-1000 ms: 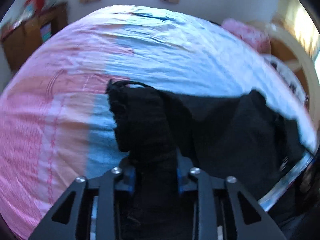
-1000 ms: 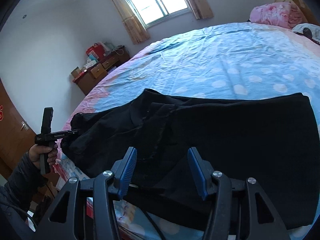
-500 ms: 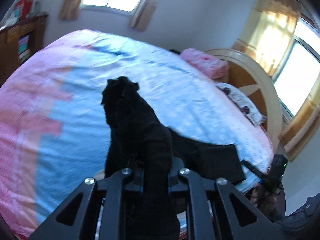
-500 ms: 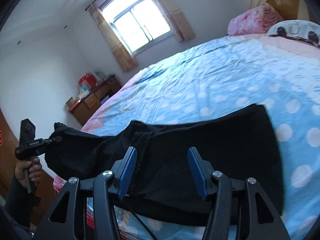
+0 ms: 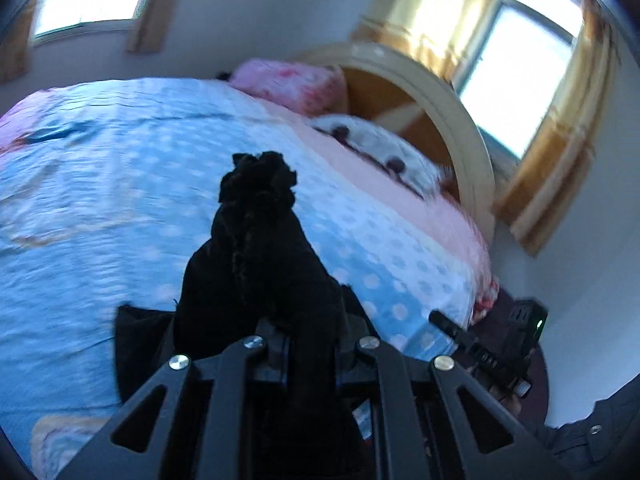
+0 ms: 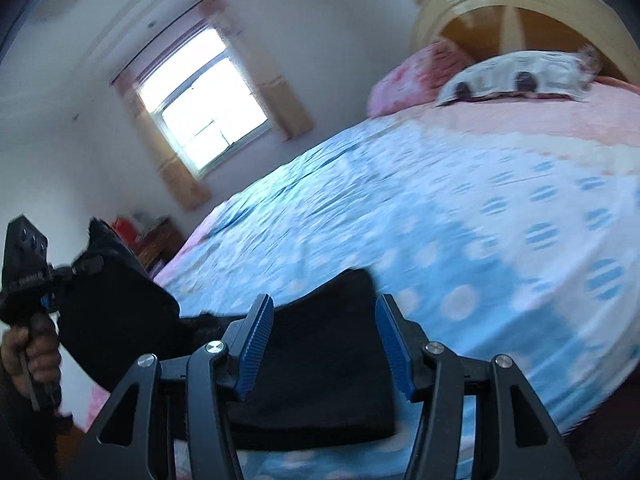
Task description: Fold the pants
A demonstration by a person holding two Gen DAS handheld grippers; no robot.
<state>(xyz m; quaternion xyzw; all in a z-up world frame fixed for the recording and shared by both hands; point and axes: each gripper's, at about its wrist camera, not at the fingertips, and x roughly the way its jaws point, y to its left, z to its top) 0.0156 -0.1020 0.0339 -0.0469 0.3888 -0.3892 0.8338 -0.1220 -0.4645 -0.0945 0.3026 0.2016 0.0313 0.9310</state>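
Observation:
Black pants lie on the near edge of the bed, one end flat below my right gripper. My left gripper is shut on the other end of the pants, bunched and lifted above the bed; it also shows in the right wrist view, raised at the far left with cloth hanging from it. My right gripper is open and empty, its blue pads just above the flat part of the pants.
The bed has a blue dotted sheet with pink borders. A pink pillow and a white pillow lie by the curved headboard. A wooden cabinet stands by the window wall.
My left gripper has lifted its end of the pants up off the bed and swung it toward the headboard side. My right gripper has stayed open and tilted toward the pillows.

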